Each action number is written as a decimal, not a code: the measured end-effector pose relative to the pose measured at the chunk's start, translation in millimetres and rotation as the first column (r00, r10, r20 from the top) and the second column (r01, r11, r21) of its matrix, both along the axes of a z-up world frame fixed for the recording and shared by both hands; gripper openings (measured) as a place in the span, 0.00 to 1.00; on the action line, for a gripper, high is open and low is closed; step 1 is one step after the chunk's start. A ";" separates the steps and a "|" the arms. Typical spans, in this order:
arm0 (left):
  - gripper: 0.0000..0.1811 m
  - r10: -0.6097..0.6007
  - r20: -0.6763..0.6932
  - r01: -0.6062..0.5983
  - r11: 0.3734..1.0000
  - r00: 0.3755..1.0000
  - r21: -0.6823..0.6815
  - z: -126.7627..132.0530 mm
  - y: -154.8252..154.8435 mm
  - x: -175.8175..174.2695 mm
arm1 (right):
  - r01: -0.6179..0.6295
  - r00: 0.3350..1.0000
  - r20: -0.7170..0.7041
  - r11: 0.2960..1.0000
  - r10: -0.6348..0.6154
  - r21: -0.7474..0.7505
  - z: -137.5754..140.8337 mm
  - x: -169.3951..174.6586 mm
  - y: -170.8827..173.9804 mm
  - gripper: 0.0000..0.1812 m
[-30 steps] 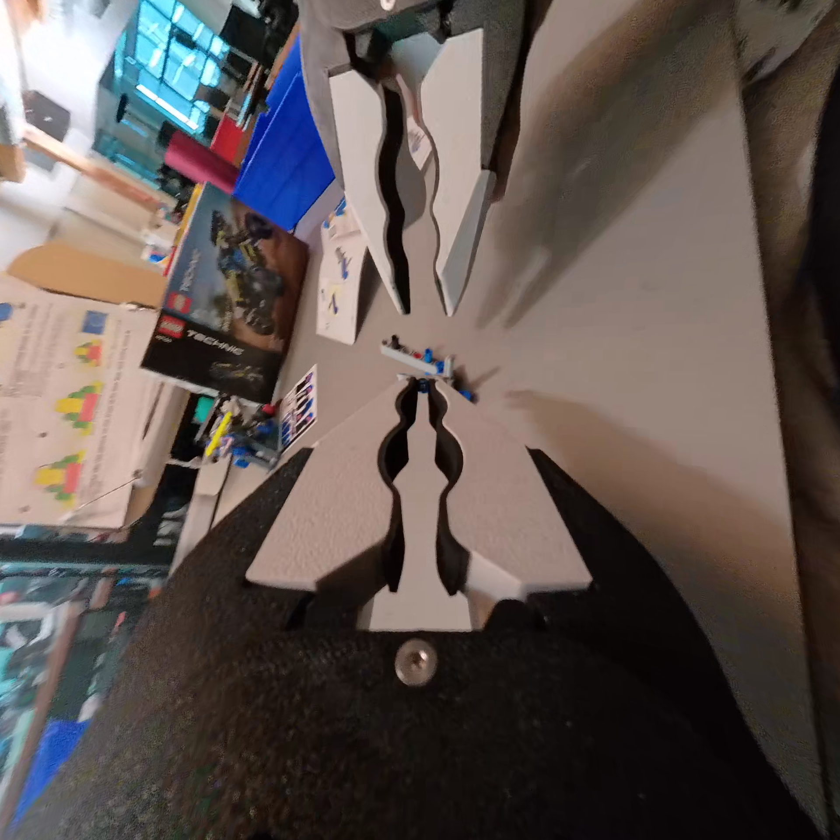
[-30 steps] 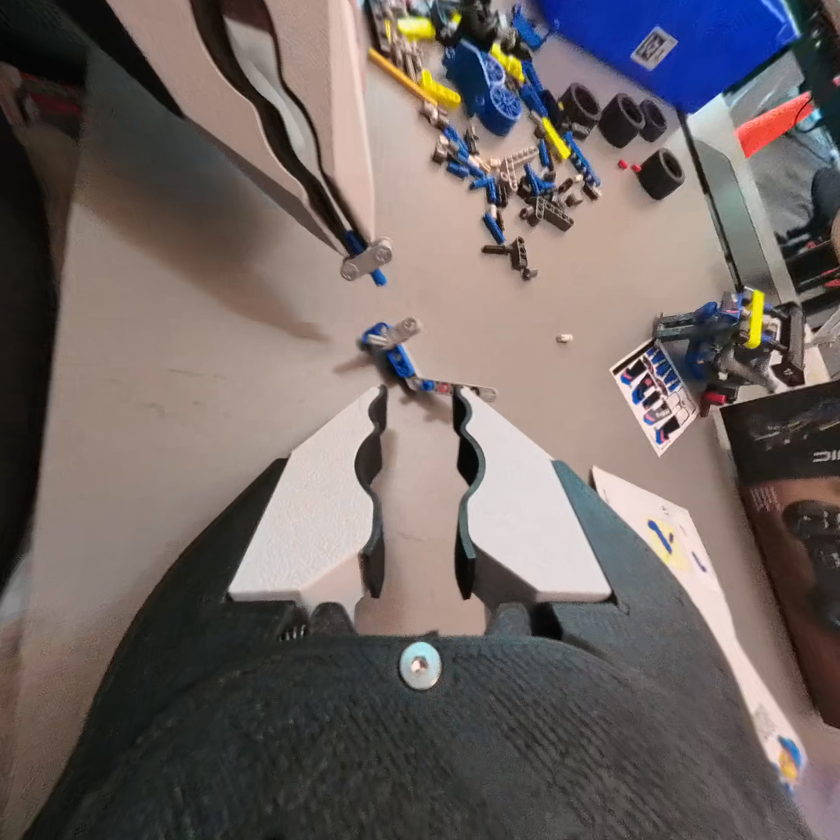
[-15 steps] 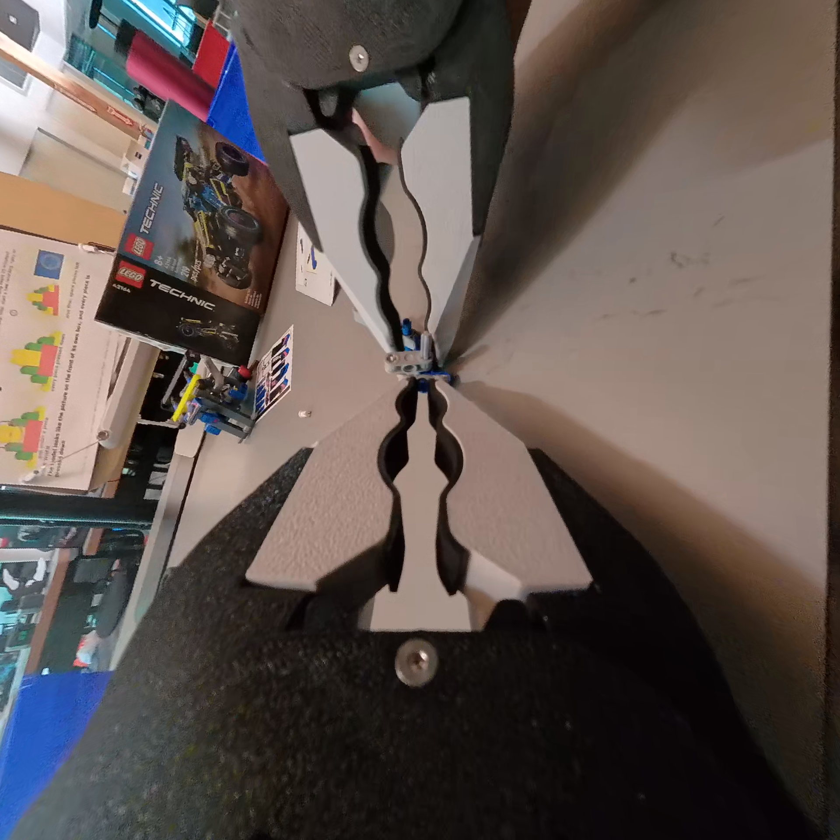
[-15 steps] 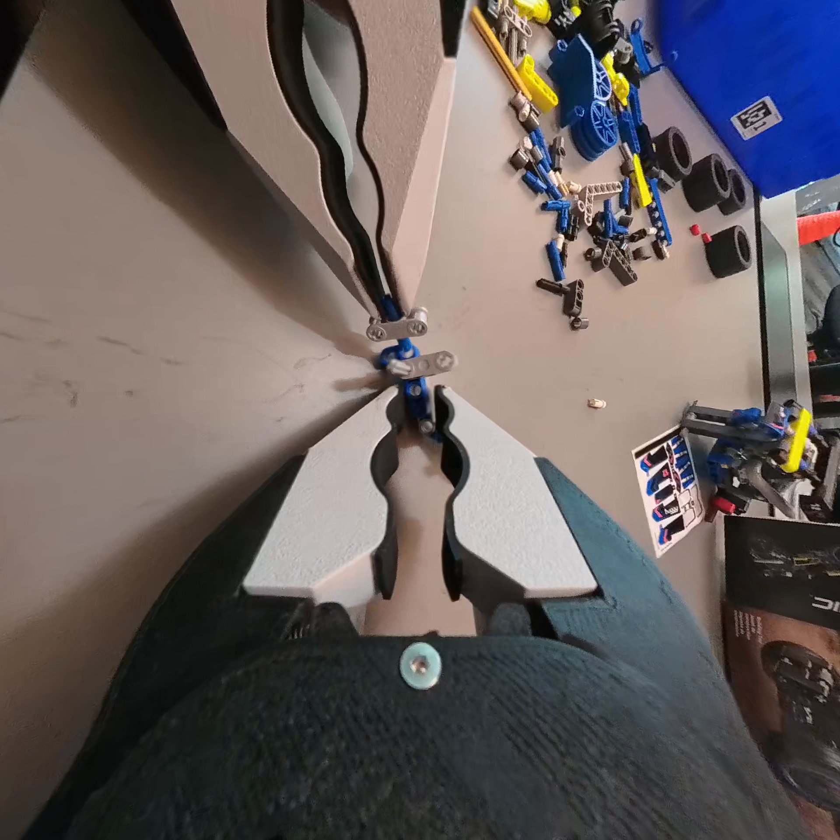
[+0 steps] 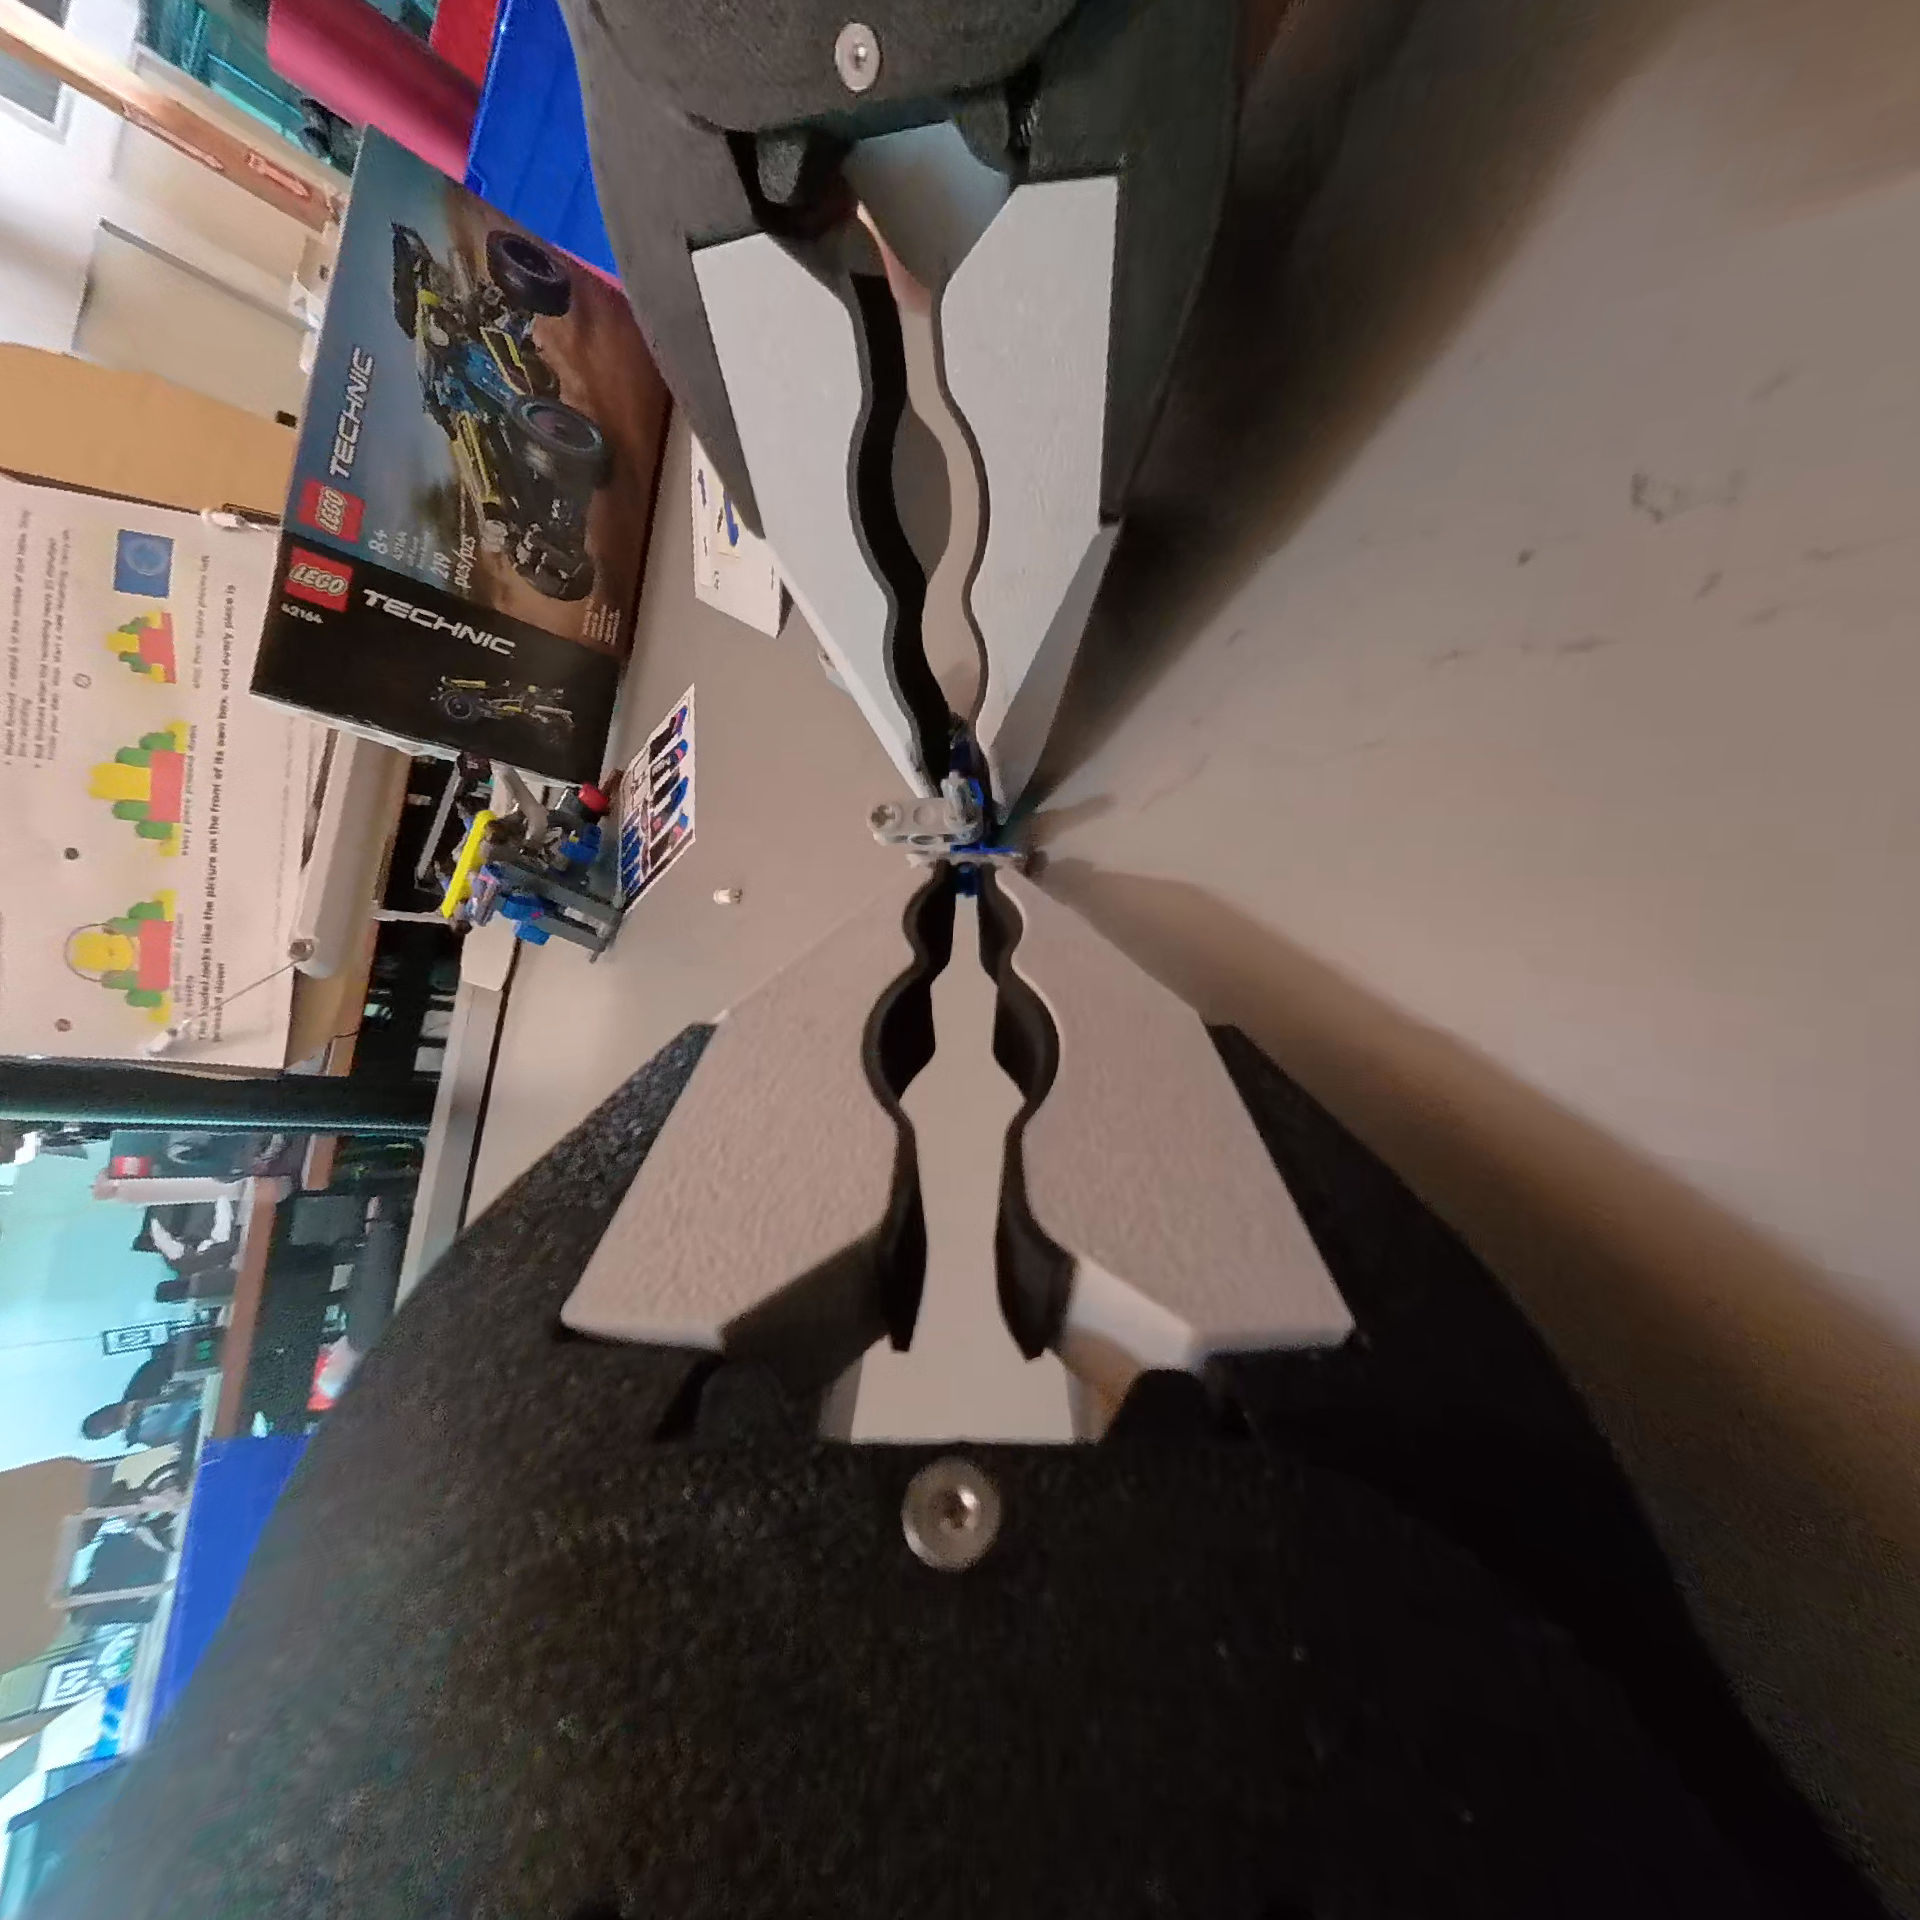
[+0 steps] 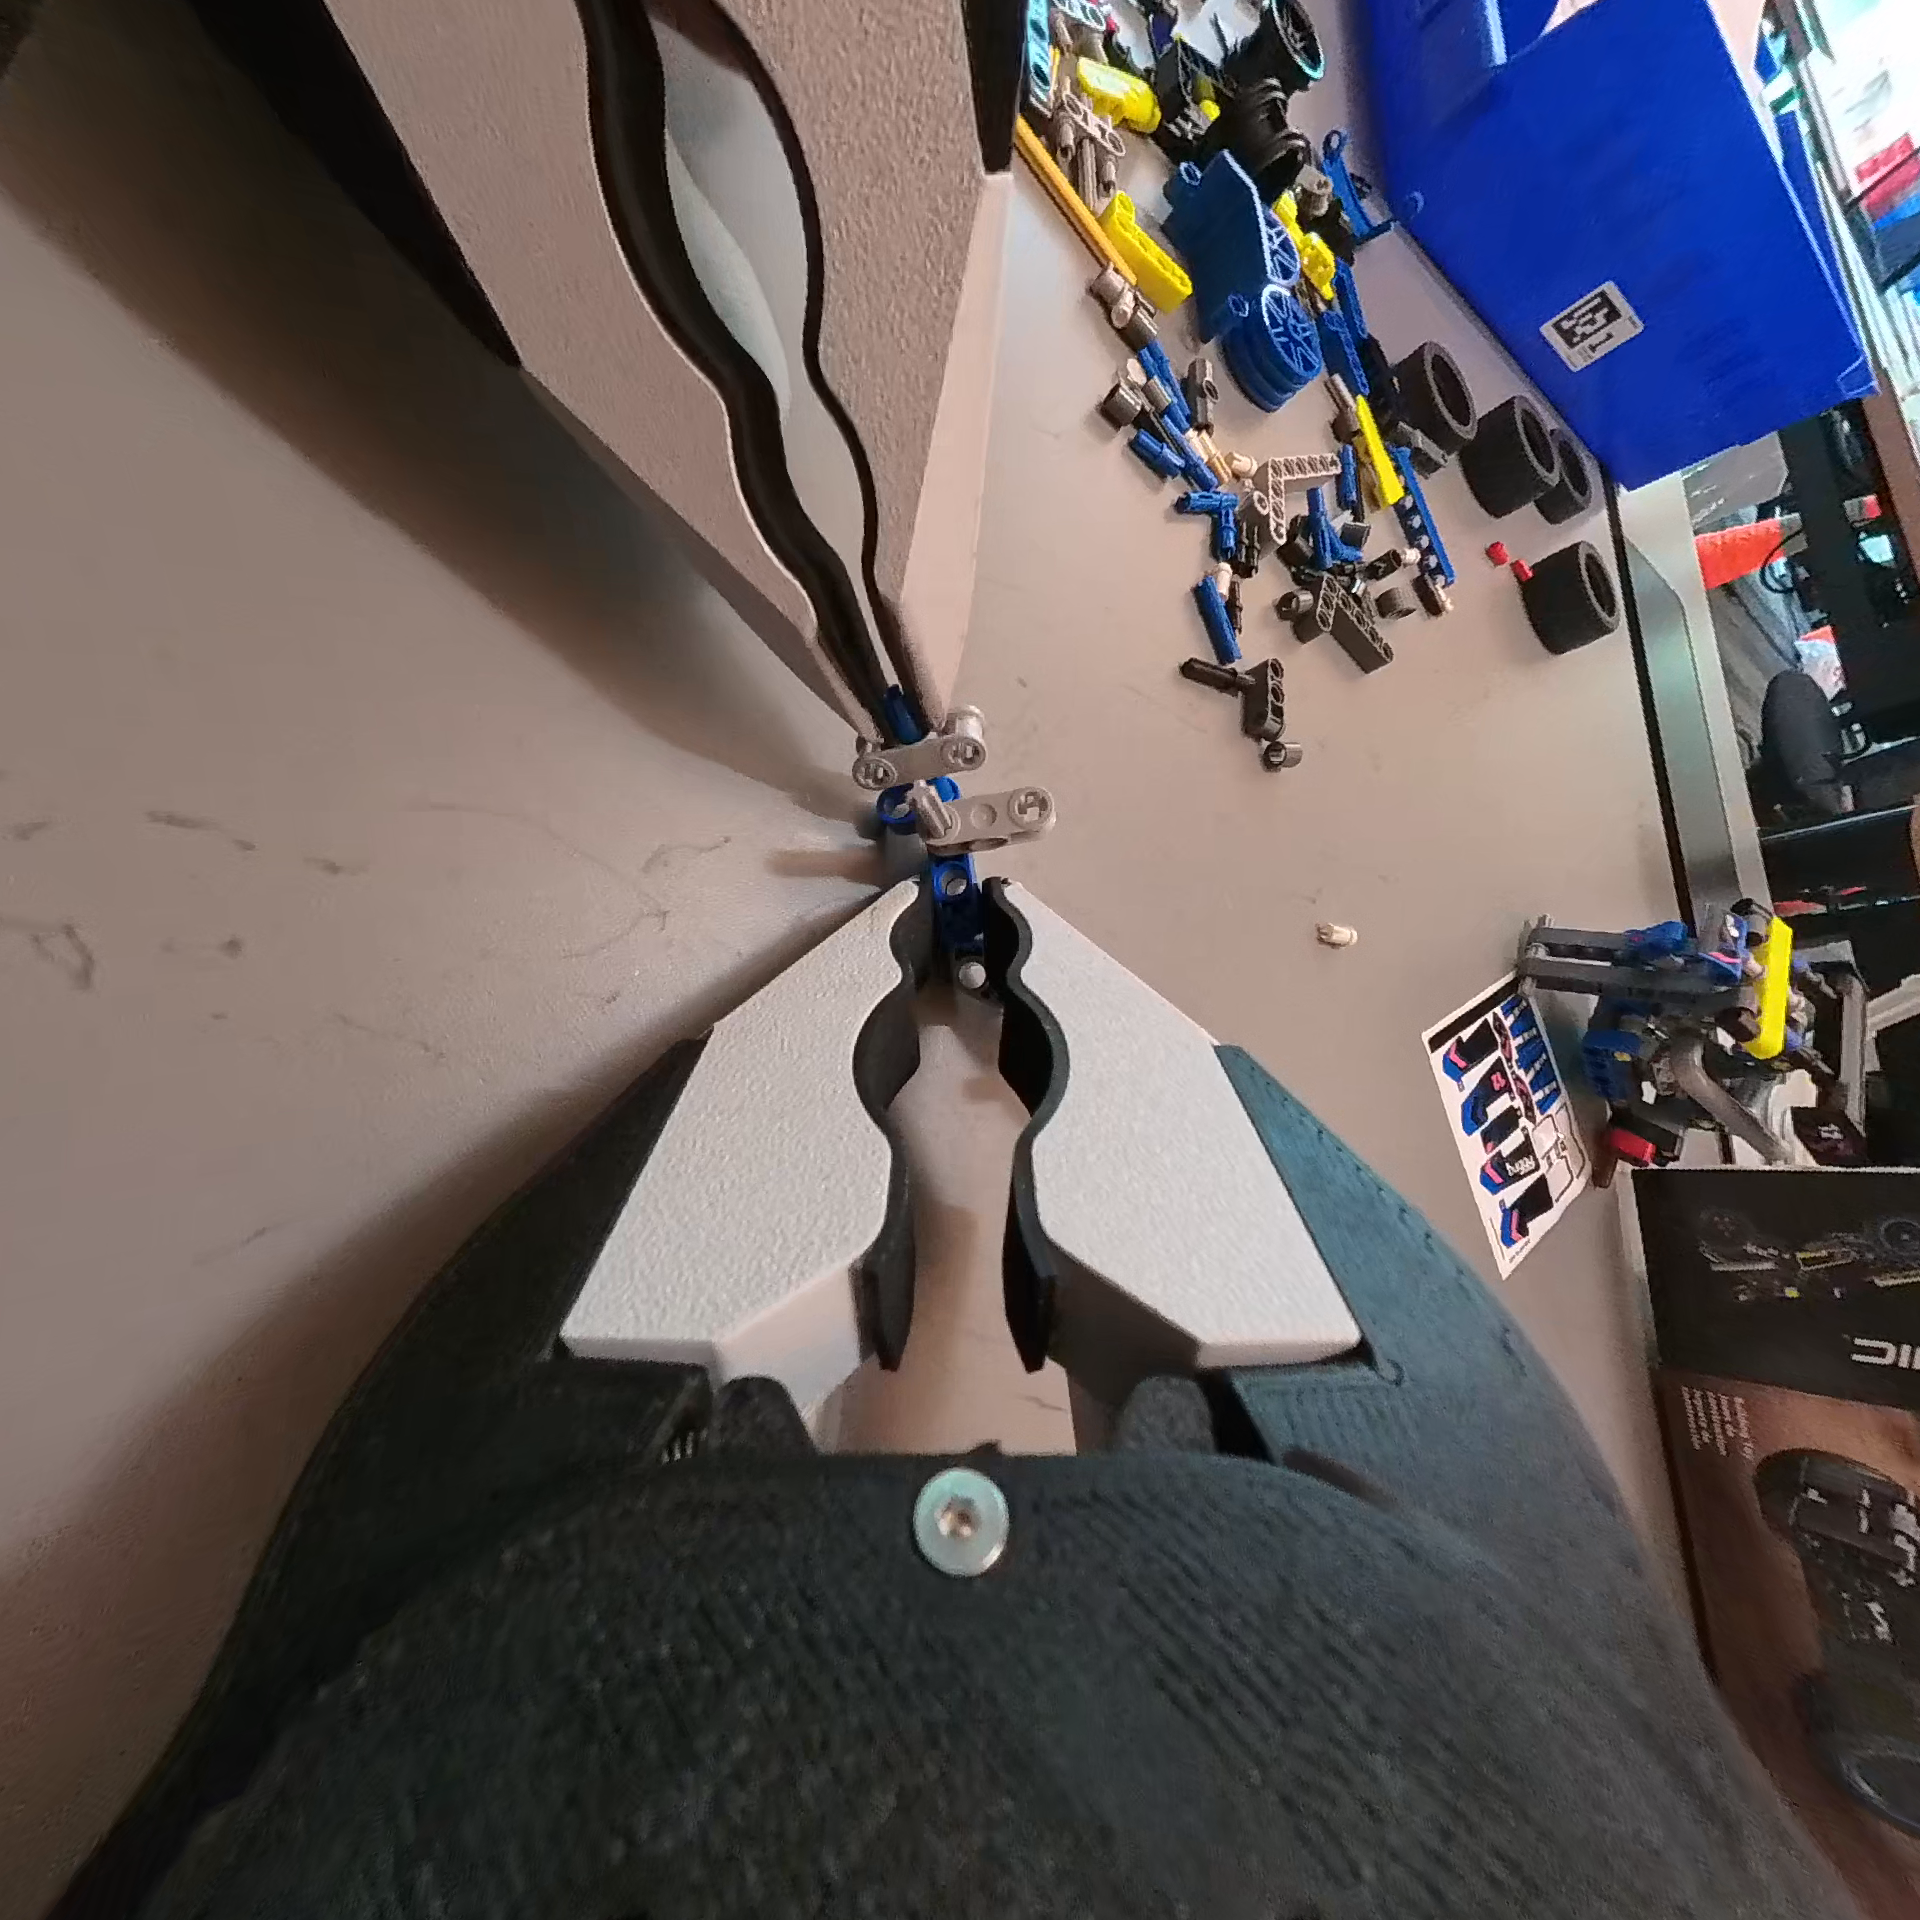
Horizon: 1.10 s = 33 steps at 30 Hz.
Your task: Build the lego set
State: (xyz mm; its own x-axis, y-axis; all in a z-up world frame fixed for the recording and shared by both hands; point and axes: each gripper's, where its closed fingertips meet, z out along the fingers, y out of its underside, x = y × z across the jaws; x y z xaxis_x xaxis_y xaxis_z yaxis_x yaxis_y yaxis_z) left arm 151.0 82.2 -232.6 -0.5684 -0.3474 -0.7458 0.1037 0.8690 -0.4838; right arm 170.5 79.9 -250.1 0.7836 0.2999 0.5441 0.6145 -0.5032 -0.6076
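A: Left gripper point(image 5: 961, 883)?
B: Pinching a blue pin with a grey link point(image 6: 920, 762); the pin is mostly buried between the tips.
A: Right gripper point(image 6: 951, 914)?
B: Clamped on a blue beam point(image 6: 954, 914) carrying a second grey link point(image 6: 987, 816). Tips face each other just above the table point(image 6: 416, 727), the two pieces nearly touching; can't tell if they're joined.
A: View differences?
B: Left view merges both pieces into one clump. Only right view shows the loose parts pile point(image 6: 1278, 416) and tyres point(image 6: 1512, 457). Both show the sticker sheet point(image 6: 1507, 1132), half-built model point(image 6: 1704, 1018) and box point(image 5: 468, 468), cropped in right view.
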 end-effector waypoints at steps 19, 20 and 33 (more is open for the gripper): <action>0.01 -0.052 -0.230 0.019 0.989 0.972 -0.145 2.5 -0.3 2.9 | -0.046 0.998 -0.043 0.999 0.046 0.011 0.1 -1.3 2.6 0.04; 0.01 -0.073 -0.230 0.039 0.988 0.970 -0.148 2.5 -0.3 2.9 | -0.050 0.998 -0.045 0.999 0.050 0.012 0.1 -1.4 2.6 0.04; 0.01 -0.240 -0.226 0.164 0.937 0.944 -0.309 3.7 -2.5 5.8 | -0.058 0.995 -0.084 0.998 0.059 0.019 0.8 -1.2 3.4 0.04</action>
